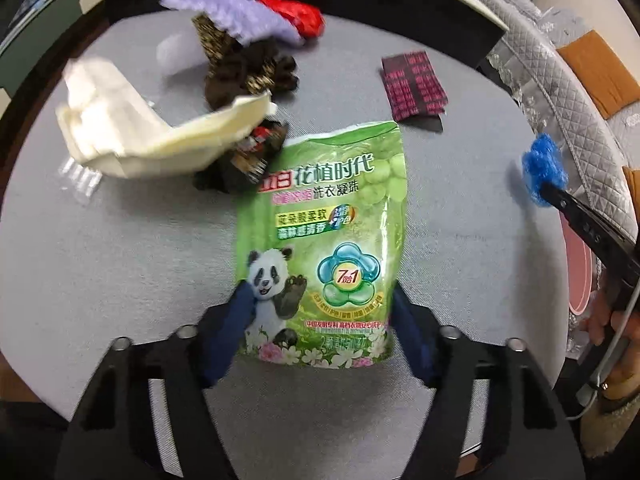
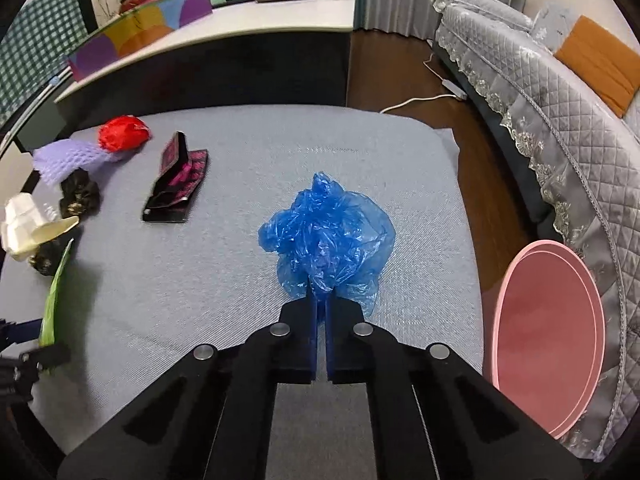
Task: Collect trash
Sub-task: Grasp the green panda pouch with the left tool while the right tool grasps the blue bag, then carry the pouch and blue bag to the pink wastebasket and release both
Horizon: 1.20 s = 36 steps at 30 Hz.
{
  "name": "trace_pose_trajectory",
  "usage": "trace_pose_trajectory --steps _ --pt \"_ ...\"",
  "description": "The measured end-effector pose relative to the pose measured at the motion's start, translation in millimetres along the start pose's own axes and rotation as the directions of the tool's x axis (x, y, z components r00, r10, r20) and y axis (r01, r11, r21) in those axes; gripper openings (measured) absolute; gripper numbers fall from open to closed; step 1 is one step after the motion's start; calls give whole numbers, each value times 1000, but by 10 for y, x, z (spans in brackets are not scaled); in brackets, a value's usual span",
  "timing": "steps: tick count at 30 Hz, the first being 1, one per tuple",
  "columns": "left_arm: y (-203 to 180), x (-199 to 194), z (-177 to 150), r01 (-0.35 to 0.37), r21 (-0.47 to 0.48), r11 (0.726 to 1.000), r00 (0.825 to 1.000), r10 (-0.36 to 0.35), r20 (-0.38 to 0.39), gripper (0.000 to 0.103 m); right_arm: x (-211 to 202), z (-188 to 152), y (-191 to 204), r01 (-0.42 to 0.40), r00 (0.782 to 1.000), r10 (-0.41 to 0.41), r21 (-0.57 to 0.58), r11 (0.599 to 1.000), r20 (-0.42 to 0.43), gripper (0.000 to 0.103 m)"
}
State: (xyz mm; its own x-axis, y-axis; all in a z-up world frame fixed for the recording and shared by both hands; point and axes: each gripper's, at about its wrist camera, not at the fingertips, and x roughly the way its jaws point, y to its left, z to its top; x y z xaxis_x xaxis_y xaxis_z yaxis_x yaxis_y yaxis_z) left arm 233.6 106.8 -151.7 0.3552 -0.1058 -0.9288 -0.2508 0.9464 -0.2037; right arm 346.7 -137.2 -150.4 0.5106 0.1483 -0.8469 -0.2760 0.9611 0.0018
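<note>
While both grippers are down on a grey-covered table [image 2: 420, 184], each has a piece of trash between its fingers.

The right gripper [image 2: 321, 304] is pinched tight on a crumpled blue plastic bag [image 2: 326, 236] at the table's centre, with a pink bin [image 2: 548, 340] at its 3 o'clock. The left gripper [image 1: 320, 312] has its fingers against both side edges of a green detergent pouch [image 1: 324, 240] lying flat. At the pouch's 10 o'clock sits a cream carton [image 1: 132, 132]; at 1 o'clock, a dark patterned wrapper [image 1: 414, 82]; at 11 o'clock, purple foam netting [image 1: 232, 12] and red crumpled paper [image 1: 300, 12].
</note>
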Motion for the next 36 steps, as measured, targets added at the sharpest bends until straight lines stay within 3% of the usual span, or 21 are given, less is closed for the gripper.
trace_pose_trajectory --steps 8,16,23,36 --pt "61 -224 -92 16 5 1000 998 -16 52 44 -362 -138 -12 -20 999 20 -17 1000 29 3" --pt "25 -623 -246 50 37 998 988 -55 144 17 -1065 -307 83 -59 990 63 -35 998 127 3" --pt "-39 -905 -421 90 55 994 977 -99 188 16 -1413 -713 157 -81 988 84 -30 996 127 3" --pt "-308 -1372 -752 145 143 979 955 -177 239 16 -1913 -1126 301 -149 971 154 -40 988 180 3"
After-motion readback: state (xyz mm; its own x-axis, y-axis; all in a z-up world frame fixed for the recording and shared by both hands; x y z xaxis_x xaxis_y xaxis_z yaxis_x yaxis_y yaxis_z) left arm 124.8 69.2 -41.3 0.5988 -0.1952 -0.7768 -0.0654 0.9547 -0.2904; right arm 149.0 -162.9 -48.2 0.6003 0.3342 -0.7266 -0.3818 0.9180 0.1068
